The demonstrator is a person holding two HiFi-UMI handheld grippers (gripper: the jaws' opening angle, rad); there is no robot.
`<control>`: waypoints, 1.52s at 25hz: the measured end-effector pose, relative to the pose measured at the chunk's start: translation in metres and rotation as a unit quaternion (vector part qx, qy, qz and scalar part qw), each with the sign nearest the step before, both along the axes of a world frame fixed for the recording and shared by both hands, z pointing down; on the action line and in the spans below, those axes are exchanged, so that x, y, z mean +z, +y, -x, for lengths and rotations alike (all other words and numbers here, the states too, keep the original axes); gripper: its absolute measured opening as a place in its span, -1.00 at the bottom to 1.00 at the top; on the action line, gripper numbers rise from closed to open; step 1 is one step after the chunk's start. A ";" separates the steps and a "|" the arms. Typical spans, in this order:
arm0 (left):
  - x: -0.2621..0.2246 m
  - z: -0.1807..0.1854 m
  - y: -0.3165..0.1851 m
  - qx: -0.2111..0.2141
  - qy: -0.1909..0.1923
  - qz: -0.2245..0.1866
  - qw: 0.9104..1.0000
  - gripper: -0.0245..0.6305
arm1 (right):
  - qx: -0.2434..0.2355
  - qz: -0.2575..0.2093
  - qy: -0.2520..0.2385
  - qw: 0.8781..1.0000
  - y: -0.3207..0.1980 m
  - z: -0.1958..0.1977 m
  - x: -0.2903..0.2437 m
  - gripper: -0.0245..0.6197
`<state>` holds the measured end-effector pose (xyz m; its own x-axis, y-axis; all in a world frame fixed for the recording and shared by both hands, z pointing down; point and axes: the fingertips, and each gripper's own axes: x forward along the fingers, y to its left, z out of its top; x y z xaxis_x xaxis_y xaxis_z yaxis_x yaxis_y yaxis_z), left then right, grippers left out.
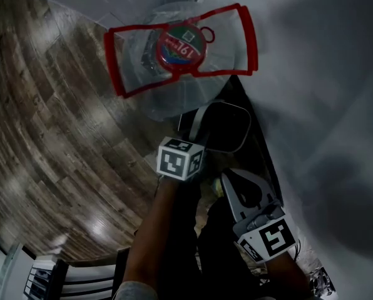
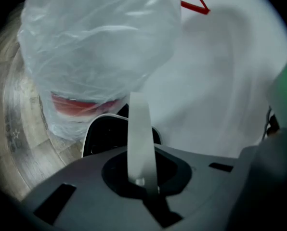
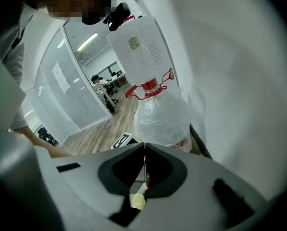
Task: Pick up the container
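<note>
One container (image 1: 174,99), cap label (image 1: 181,45), head view only

The container (image 1: 174,99) has a red cap (image 1: 202,54) whose round label (image 1: 180,47) reads "19L" (turned askew in the head view). The smaller print around it is blurred. The sticker (image 3: 133,43) on the white cabinet (image 3: 143,61) is unreadable.

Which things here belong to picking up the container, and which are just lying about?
Job: black container; left gripper, jaws apparently closed on it.
Lying about: bagged water jug; wooden floor; right gripper, jaws shut, empty.
</note>
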<state>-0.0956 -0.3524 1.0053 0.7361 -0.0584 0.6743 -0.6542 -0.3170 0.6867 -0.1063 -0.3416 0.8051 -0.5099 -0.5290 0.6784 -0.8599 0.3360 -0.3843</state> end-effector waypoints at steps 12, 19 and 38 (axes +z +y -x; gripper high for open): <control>-0.030 -0.029 0.039 0.069 -0.023 0.012 0.997 -0.88 | 0.024 -0.023 0.004 0.999 0.004 -0.032 -0.053 -0.85; -0.054 0.011 0.053 0.028 -0.071 0.045 0.996 -0.88 | 0.027 -0.040 0.005 0.999 0.012 -0.048 -0.098 -0.85; -0.293 0.105 0.124 -0.117 -0.115 0.060 0.985 -0.88 | -0.030 -0.156 0.013 0.987 0.032 -0.067 -0.332 -0.85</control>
<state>-0.2005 -0.2279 0.7124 0.5398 -0.1177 0.8335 -0.8418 -0.0639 0.5361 -0.0390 -0.3094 0.4730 -0.5309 -0.6840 0.5002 -0.8433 0.4844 -0.2327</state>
